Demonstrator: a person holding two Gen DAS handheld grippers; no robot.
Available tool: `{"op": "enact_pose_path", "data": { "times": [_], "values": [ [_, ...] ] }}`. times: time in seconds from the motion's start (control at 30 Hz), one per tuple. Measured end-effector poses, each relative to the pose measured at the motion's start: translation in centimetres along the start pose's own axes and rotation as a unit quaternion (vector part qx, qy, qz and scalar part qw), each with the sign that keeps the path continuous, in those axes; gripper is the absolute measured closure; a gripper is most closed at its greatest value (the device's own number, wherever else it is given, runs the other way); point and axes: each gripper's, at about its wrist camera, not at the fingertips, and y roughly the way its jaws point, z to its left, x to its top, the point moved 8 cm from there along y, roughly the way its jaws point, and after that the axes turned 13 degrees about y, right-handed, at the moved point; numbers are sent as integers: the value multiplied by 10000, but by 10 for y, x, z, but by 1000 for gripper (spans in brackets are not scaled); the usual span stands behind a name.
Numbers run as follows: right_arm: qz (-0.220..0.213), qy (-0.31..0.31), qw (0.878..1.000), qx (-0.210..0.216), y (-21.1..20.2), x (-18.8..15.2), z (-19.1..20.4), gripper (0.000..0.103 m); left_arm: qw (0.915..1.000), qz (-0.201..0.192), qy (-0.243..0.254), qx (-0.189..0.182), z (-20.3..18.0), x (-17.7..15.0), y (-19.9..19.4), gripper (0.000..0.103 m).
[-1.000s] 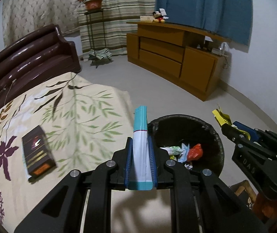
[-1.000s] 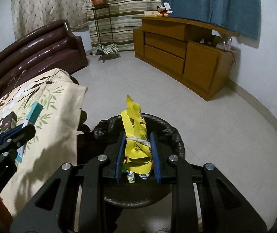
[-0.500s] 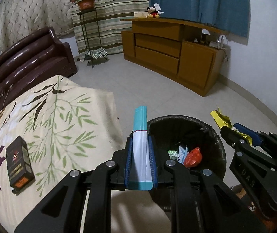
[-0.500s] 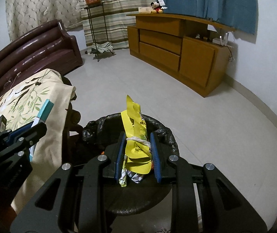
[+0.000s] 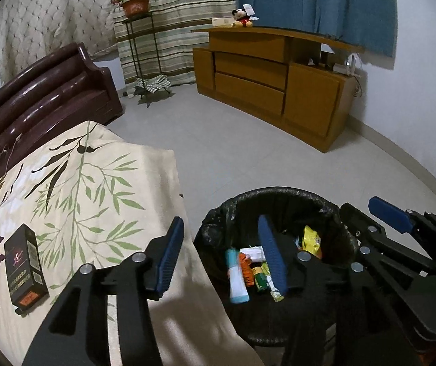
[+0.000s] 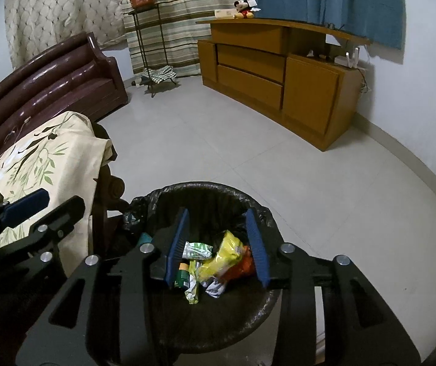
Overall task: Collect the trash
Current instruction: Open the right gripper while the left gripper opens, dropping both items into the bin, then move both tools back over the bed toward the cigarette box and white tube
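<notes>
- The left gripper point(image 5: 221, 256) has just been opening: its blue fingers point(image 5: 169, 256) stand wide apart with nothing between them, one over the edge of the bin and one over the cloth beside it.
- The right gripper point(image 6: 218, 244) has also just been opening; its fingers point(image 6: 176, 245) are parted to a middling gap and grip nothing, hanging above the bin's mouth.
- The bin point(image 5: 279, 195), round and lined with a black bag, stands on the floor just beside the cloth-covered surface point(image 5: 89, 189).
- Inside the bin lies the white and teal tube point(image 5: 236, 277), below the left fingers and clear of them.
- The yellow wrapper point(image 6: 227, 253) lies in the bin too, under the gap of the right fingers, on top of an orange scrap and green-printed wrappers.
- A dark box point(image 5: 25, 267) lies on the surface, well away from the bin.
- Beyond the bin, across the floor, stands a wooden cabinet point(image 5: 273, 85); a dark sofa point(image 5: 41, 100) is behind the surface.
</notes>
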Motion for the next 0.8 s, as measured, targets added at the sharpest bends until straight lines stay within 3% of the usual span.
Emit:
{"op": "enact_pose_path", "data": {
  "times": [0.33, 0.8],
  "values": [
    [-20, 47, 9999, -99, -1, 1, -6, 63, 10000, -45, -53, 51, 3, 2, -2, 45],
    [-113, 21, 9999, -127, -10, 4, 0, 46, 9996, -117, -180, 169, 21, -2, -16, 39]
  ]
}}
